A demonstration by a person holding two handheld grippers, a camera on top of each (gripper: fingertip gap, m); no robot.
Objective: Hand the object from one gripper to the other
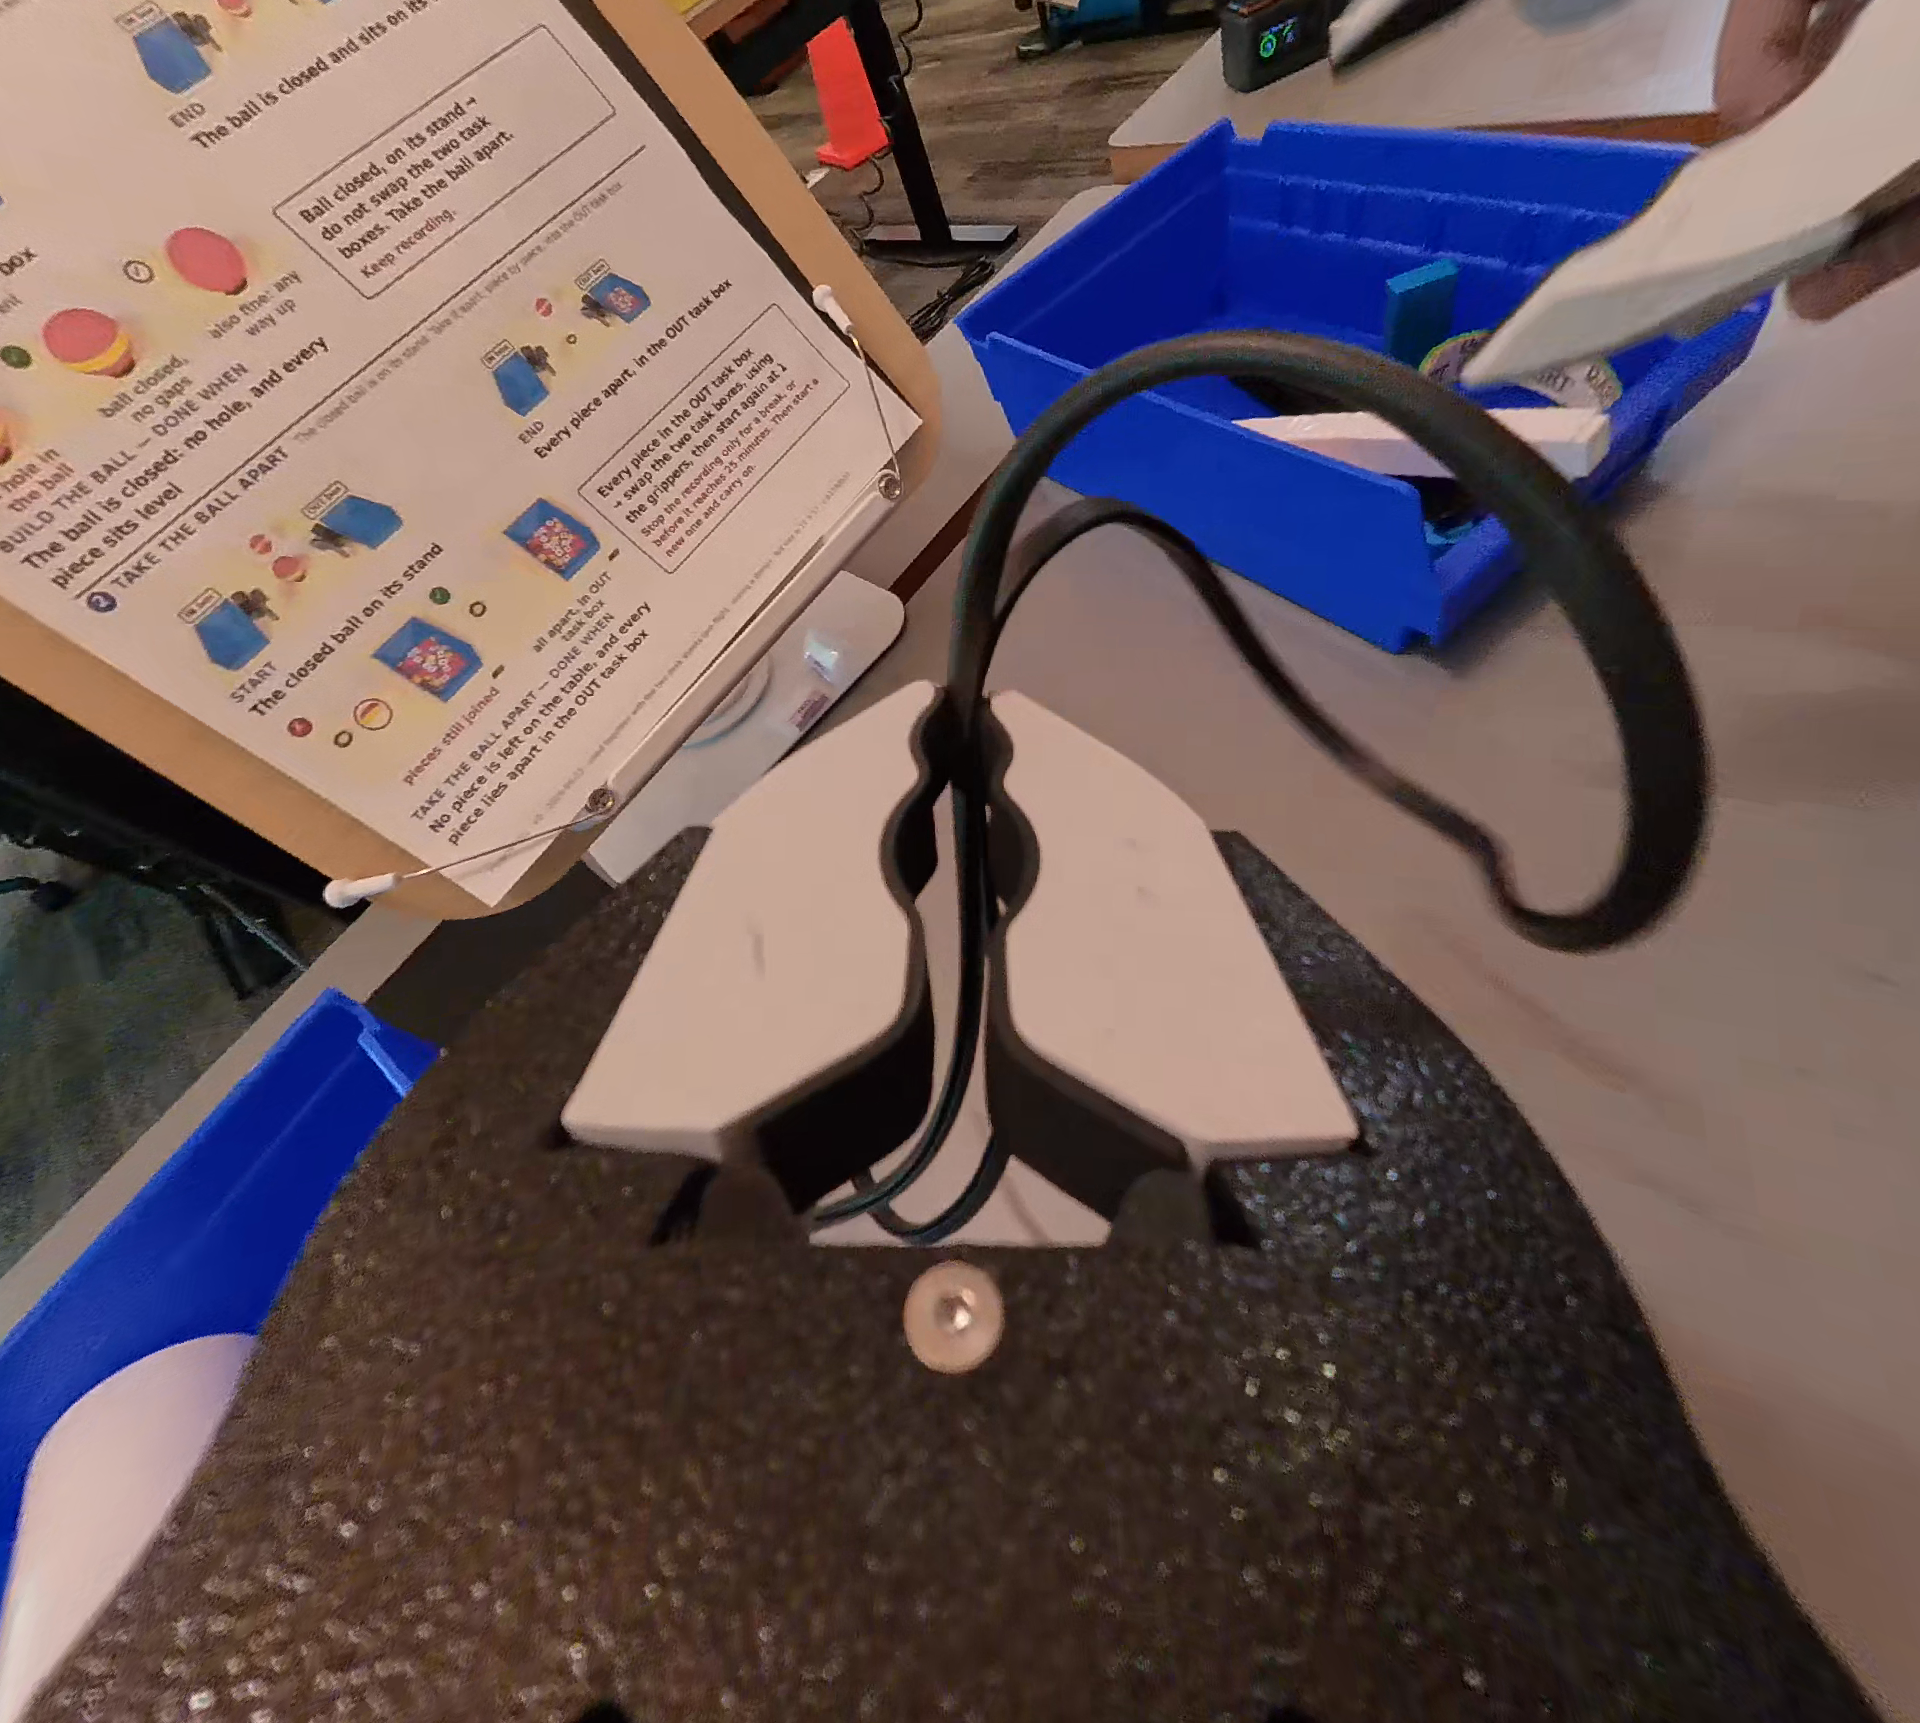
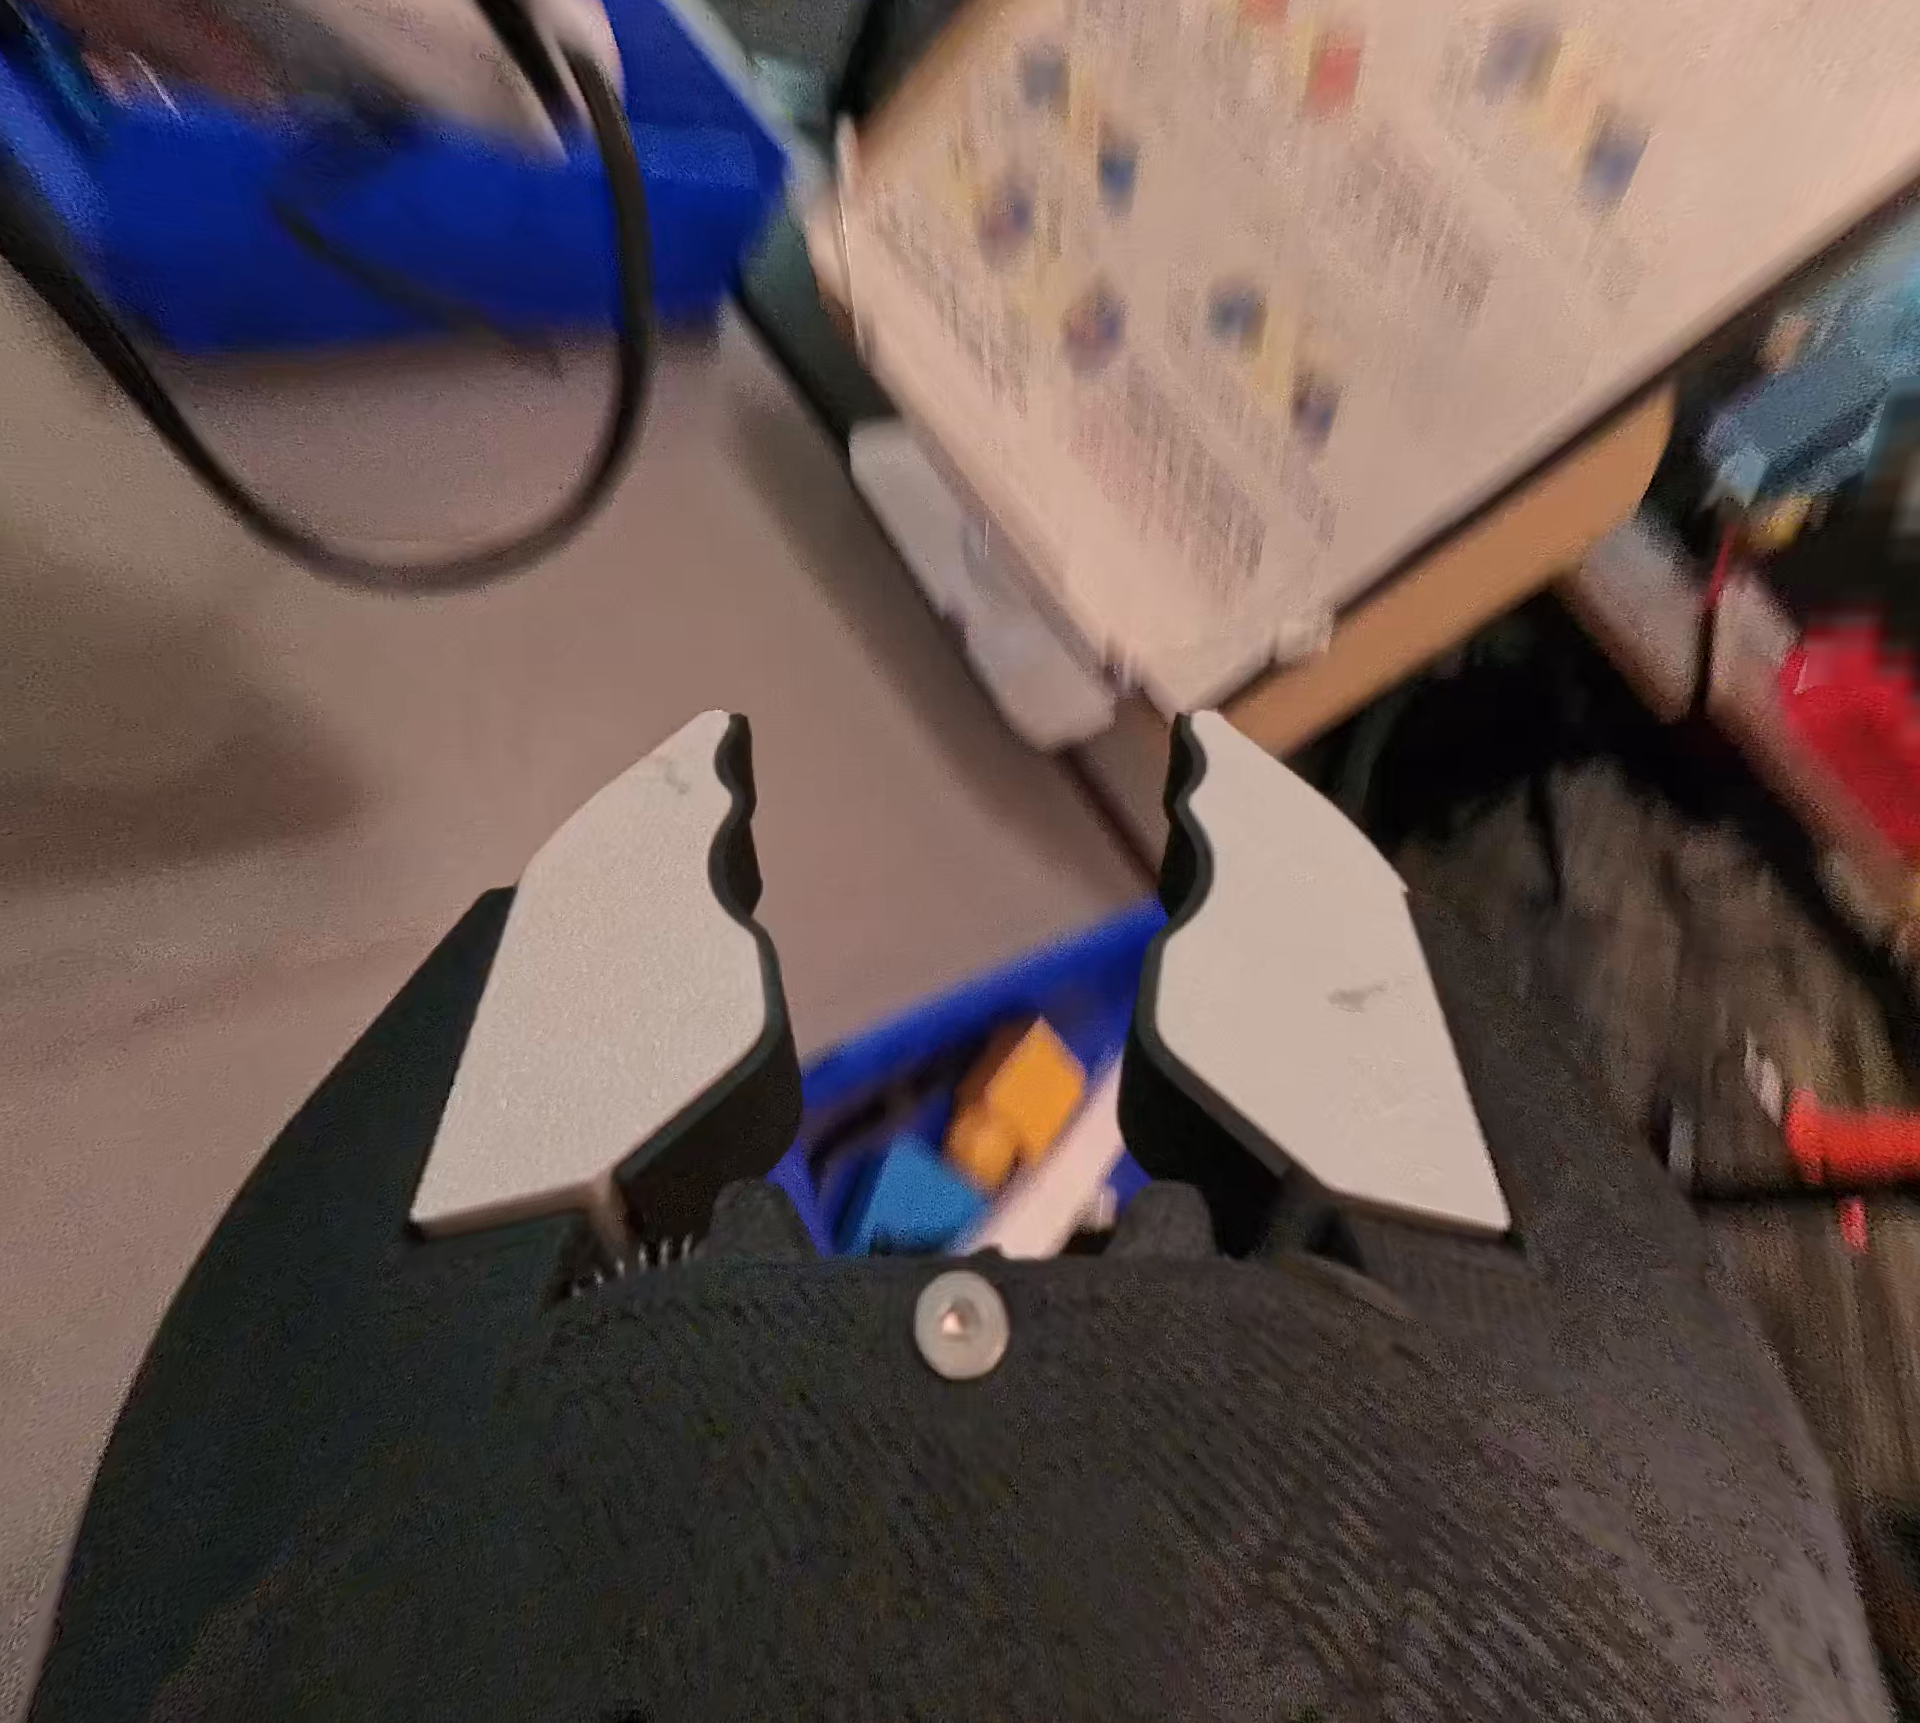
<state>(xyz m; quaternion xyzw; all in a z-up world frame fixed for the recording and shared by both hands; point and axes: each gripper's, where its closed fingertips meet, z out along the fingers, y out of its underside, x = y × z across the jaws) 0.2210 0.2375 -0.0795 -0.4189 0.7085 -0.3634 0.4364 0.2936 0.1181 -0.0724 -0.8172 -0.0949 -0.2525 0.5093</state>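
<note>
Two left gripper [image 1: 961, 717] fingers clamp black cable loop [image 1: 1455, 468]; right gripper [image 2: 961, 774] fingers spread, empty, cable apart.

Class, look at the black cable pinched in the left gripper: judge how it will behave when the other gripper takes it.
The black cable is probably floppy yet springy: it arcs in a free loop beyond the shut left gripper. It looks light, since a pinch at one spot carries it. Being thin and smooth, it may slip or swing as the open right gripper closes.
</note>
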